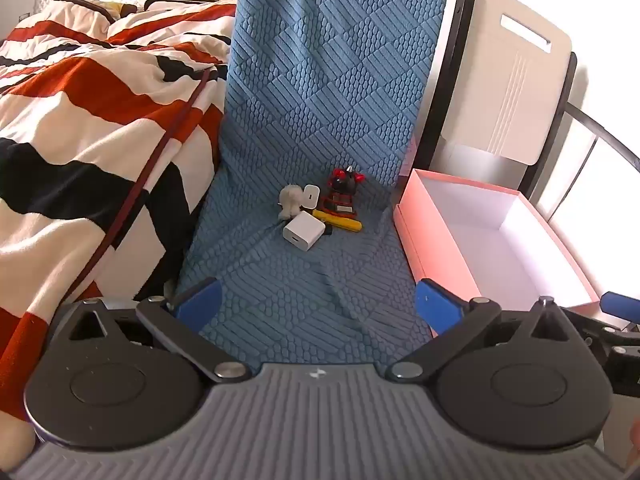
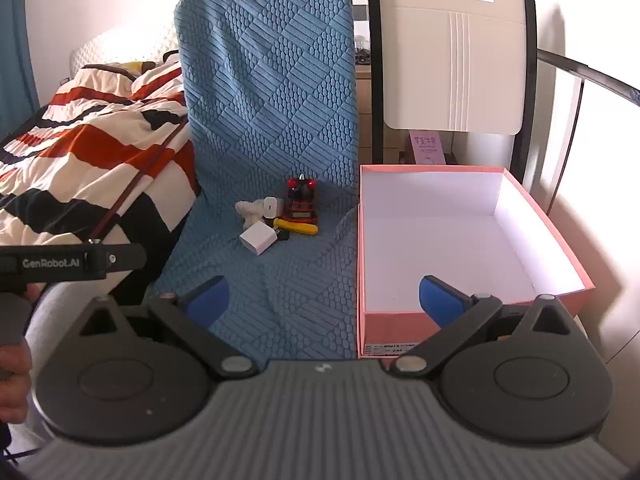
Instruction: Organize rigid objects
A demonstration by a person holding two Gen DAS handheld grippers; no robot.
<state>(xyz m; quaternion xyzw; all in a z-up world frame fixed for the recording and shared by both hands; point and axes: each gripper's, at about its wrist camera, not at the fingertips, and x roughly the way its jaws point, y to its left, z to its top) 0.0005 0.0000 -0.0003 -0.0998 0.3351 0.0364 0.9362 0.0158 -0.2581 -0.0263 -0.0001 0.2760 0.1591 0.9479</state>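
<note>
Left wrist view: my left gripper point(image 1: 316, 304) stands wide apart, blue pads point(image 1: 200, 304) bare, nothing between them, above the blue seat.
Right wrist view: my right gripper point(image 2: 326, 300) stands equally wide and bare, one finger over the seat, the other over the near wall of the box.
Chair cover point(image 1: 320, 100): blue knit fabric, raised pattern of ridges and scales in squares, draped over seat and backrest.
Small things: clustered at the back of the seat, touching or nearly so, well apart from both grippers.
Large charger point(image 1: 304, 231): white, glossy, blocky cube, slot on the near face.
Small charger point(image 1: 310, 196): white, rounded, upright behind the large one.
Fluffy toy point(image 1: 289, 201): off-white, soft-looking, left of the chargers.
Red and black toy point(image 1: 343, 192): hard plastic, pointed tip on top, shape otherwise unclear.
Yellow tool point(image 1: 338, 221): long, flat, lying in front of the red toy.
Box point(image 2: 366, 240): pink cardboard outside, white inside, rectangular, lidless, just right of the blue seat, nothing in it.
Quilt point(image 1: 80, 120): soft, rumpled, red, black and cream stripes, on the bed to the left.
White chair point(image 2: 452, 60): smooth backrest with handle slot, behind the box.
Only in right view: a printed label point(image 2: 390, 349) on the box's near wall, a pink card point(image 2: 426, 148) behind the box, my left gripper's black body point(image 2: 72, 262) and a hand point(image 2: 14, 372).
</note>
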